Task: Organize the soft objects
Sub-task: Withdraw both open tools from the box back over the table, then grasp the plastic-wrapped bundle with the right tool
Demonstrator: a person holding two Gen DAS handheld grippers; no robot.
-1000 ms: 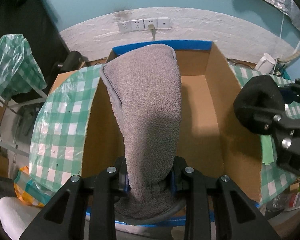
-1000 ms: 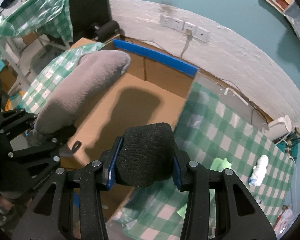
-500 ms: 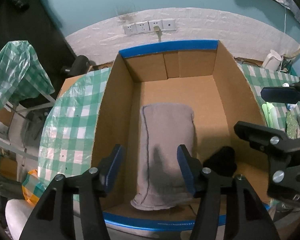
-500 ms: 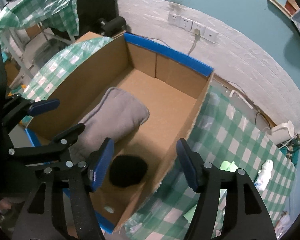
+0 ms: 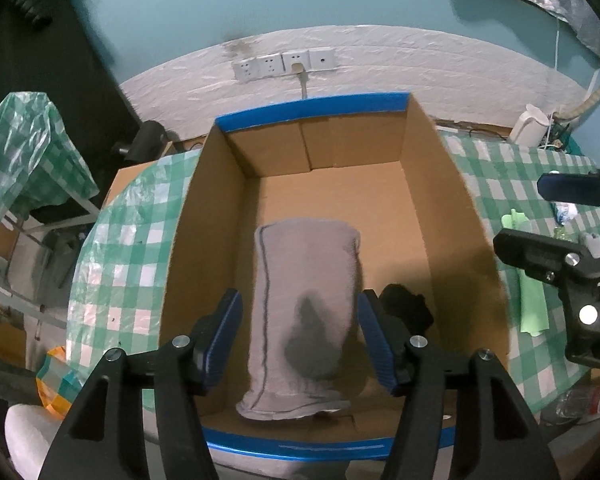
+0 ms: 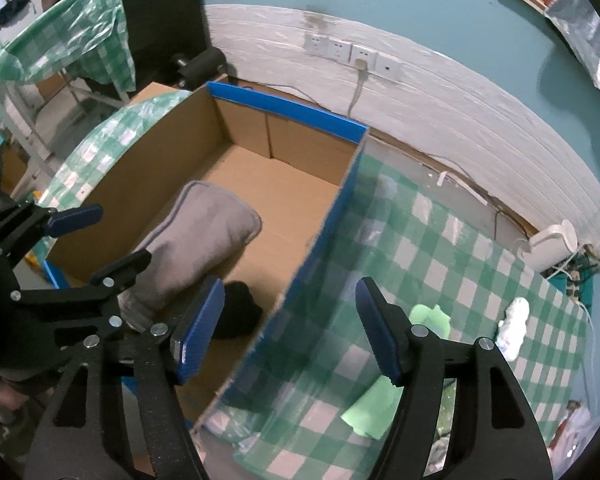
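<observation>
A grey folded towel [image 5: 306, 308] lies on the floor of the open cardboard box [image 5: 440, 216], near its front wall; it also shows in the right wrist view [image 6: 196, 248]. A black knit item [image 5: 406, 306] lies beside it at the front right of the box [image 6: 316, 248], also seen in the right wrist view [image 6: 238, 314]. My left gripper [image 5: 300, 338] is open and empty above the towel. My right gripper [image 6: 290, 330] is open and empty over the box's right wall.
The box has blue-taped rims and stands on a green checked tablecloth [image 6: 440, 248]. Green cloths [image 6: 428, 316], a white bottle [image 6: 514, 326] and a white kettle [image 6: 552, 244] are to the right. A wall with sockets [image 5: 284, 65] is behind.
Both grippers opened: the left let go of the grey towel and the right let go of the black item, and both now lie in the box. Both grippers rose and the right shifted right.
</observation>
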